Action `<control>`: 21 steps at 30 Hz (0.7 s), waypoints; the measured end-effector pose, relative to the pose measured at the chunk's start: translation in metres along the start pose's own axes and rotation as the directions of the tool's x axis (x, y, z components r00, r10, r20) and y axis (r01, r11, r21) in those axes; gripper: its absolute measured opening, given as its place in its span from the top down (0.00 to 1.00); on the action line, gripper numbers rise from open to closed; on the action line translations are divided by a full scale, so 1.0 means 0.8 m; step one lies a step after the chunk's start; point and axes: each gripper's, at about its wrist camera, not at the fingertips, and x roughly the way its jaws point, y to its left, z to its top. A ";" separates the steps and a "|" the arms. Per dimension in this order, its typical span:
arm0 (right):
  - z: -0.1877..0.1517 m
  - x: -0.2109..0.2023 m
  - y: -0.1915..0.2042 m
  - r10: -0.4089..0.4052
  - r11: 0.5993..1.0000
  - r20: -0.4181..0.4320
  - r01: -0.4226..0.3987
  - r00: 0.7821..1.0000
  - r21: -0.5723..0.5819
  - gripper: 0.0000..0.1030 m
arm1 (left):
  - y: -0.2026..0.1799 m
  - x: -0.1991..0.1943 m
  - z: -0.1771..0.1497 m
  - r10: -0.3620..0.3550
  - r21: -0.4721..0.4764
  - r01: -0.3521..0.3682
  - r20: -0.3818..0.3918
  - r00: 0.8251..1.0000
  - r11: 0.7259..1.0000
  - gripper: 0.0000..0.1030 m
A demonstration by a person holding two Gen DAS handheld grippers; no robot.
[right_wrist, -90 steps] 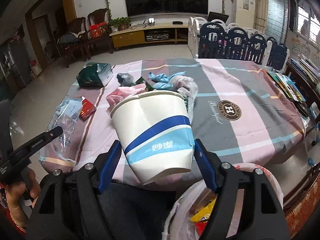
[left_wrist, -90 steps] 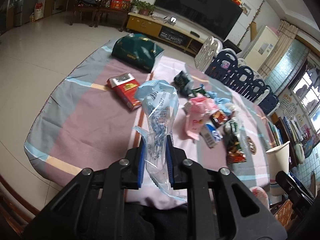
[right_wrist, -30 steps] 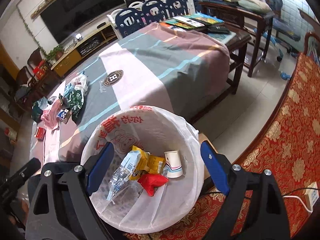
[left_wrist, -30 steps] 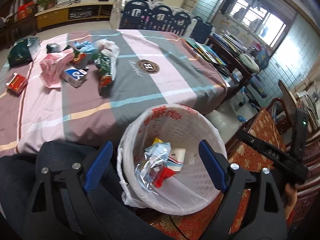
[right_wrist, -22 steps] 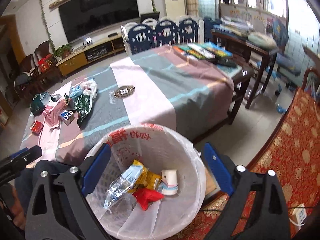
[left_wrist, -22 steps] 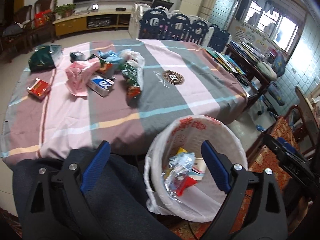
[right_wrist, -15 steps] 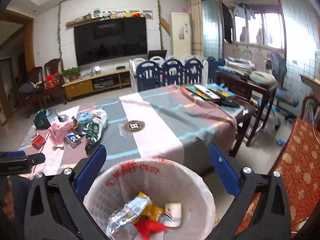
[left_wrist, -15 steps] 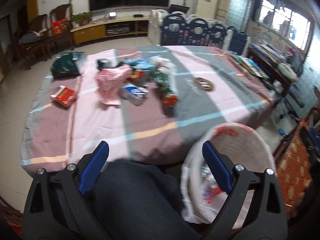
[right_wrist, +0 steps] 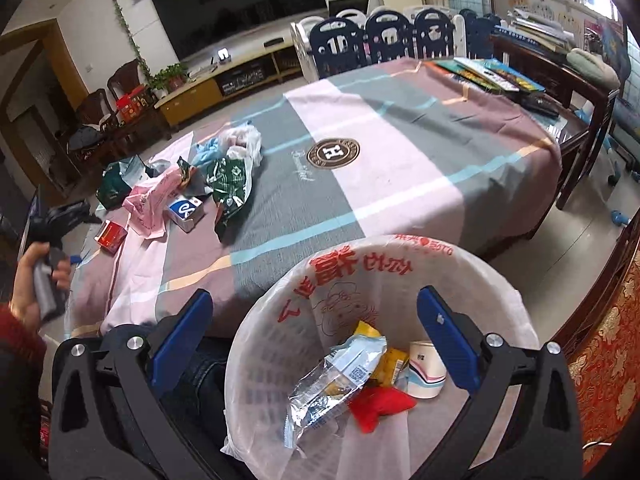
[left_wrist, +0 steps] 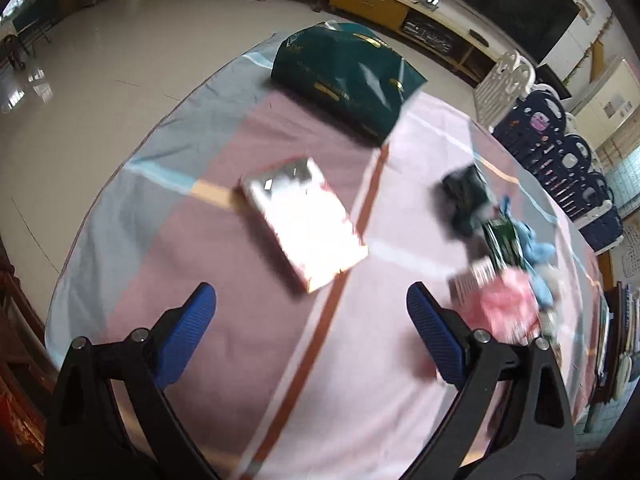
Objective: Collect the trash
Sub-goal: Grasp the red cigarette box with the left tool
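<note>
My left gripper (left_wrist: pixel 312 312) is open and empty above the table's left end, just short of a flat red box (left_wrist: pixel 304 230) that glares white in the light. It also shows far left in the right wrist view (right_wrist: pixel 60 214). My right gripper (right_wrist: pixel 316 328) is open and empty over the white bag-lined trash bin (right_wrist: pixel 496 276), which holds a clear wrapper (right_wrist: pixel 340 376), a paper cup (right_wrist: pixel 426 370), a yellow packet and a red piece. A pile of trash lies on the table: a pink bag (right_wrist: pixel 150 200), a green wrapper (right_wrist: pixel 230 186), a blue-white carton (right_wrist: pixel 186 210).
A dark green bag (left_wrist: pixel 348 68) lies at the table's far left end. The striped tablecloth (right_wrist: pixel 400 184) covers the table. Books (right_wrist: pixel 488 72) lie at its far right corner. Blue chairs (right_wrist: pixel 384 40) stand behind. A red patterned seat (right_wrist: pixel 608 360) is at the right.
Both grippers let go of the clear bag and the cup, which now lie in the bin. My left gripper has swung from the bin back over the table's left end.
</note>
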 end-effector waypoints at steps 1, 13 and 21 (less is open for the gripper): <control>0.001 0.007 0.004 0.003 1.000 -0.015 -0.003 1.000 -0.005 0.03 | -0.008 0.015 0.013 0.017 0.014 -0.017 -0.010 1.000 1.000 0.06; 0.027 0.050 0.078 0.101 0.991 -0.065 -0.106 0.993 -0.084 0.03 | -0.016 0.024 -0.023 0.077 0.115 -0.082 0.047 0.996 0.990 0.29; 0.069 0.118 0.188 0.182 0.971 -0.101 -0.194 0.978 -0.136 0.03 | 0.043 -0.083 -0.120 0.047 0.031 -0.052 0.142 0.989 0.998 0.28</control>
